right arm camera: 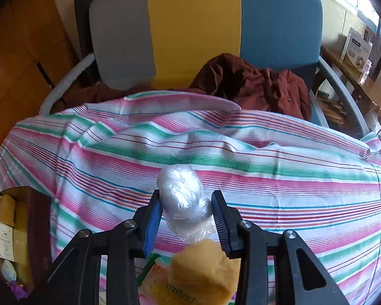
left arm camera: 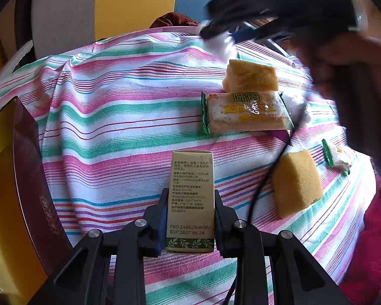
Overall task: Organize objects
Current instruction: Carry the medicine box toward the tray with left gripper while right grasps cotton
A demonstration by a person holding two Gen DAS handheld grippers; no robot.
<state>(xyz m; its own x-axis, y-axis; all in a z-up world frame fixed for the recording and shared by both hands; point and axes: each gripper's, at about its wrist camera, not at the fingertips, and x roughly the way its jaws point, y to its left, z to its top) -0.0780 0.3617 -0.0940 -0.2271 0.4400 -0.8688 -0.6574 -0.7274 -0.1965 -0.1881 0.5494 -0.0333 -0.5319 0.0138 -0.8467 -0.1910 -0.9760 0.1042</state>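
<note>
While the maroon box (left arm camera: 30, 178) sits at the far left on the striped cloth (left arm camera: 114, 117), the left gripper (left arm camera: 190, 216) is clamped on a small carton (left arm camera: 191, 198); right of it lie a cracker packet (left arm camera: 243, 111) and two sponges (left arm camera: 296, 180); the right gripper (right arm camera: 186, 203) grasps a plastic-wrapped ball (right arm camera: 181, 193) above the cloth.

Grey, yellow and blue chair (right arm camera: 195, 25) behind striped cloth (right arm camera: 266, 152), wooden floor (right arm camera: 17, 38).

Striped cloth (right arm camera: 279, 157), rumpled maroon garment (right arm camera: 261, 84) on grey-yellow-blue chair (right arm camera: 195, 25) behind.
</note>
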